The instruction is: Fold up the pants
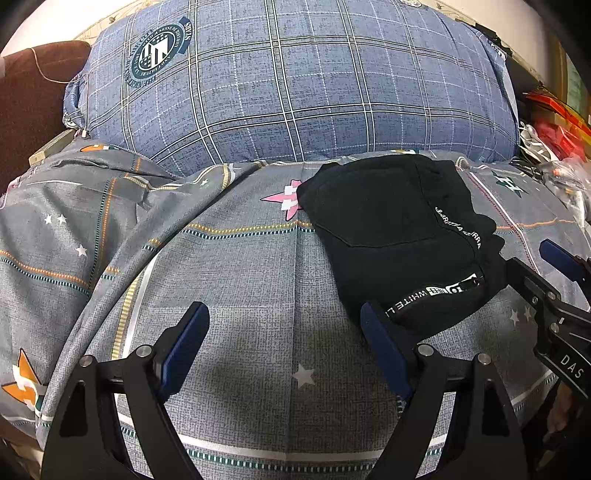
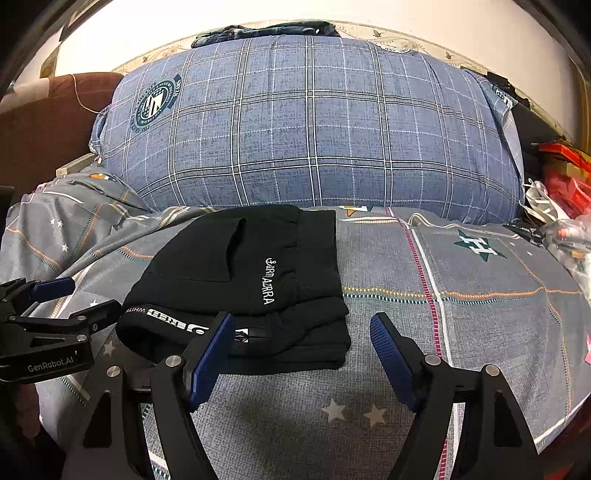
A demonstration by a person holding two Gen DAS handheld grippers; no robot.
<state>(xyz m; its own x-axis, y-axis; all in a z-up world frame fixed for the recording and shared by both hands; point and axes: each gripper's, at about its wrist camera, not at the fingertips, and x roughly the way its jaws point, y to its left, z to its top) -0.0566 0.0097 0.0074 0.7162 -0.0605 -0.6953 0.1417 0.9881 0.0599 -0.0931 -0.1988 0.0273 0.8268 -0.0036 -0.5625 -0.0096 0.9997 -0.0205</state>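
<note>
The black pants (image 1: 399,236) lie folded into a compact stack on the grey patterned bed sheet (image 1: 240,266), with white lettering on top. In the right wrist view the pants (image 2: 240,284) sit just ahead and left of centre. My left gripper (image 1: 284,332) is open and empty, hovering over the sheet left of the pants. My right gripper (image 2: 303,343) is open and empty, its left finger (image 2: 212,354) over the pants' near edge. Each gripper shows at the edge of the other's view.
A large blue plaid pillow (image 2: 314,125) lies across the bed behind the pants. A brown cushion (image 2: 40,122) is at the far left. Red packaging and clutter (image 2: 561,177) sit at the right edge. Folded dark clothing (image 2: 266,29) rests beyond the pillow.
</note>
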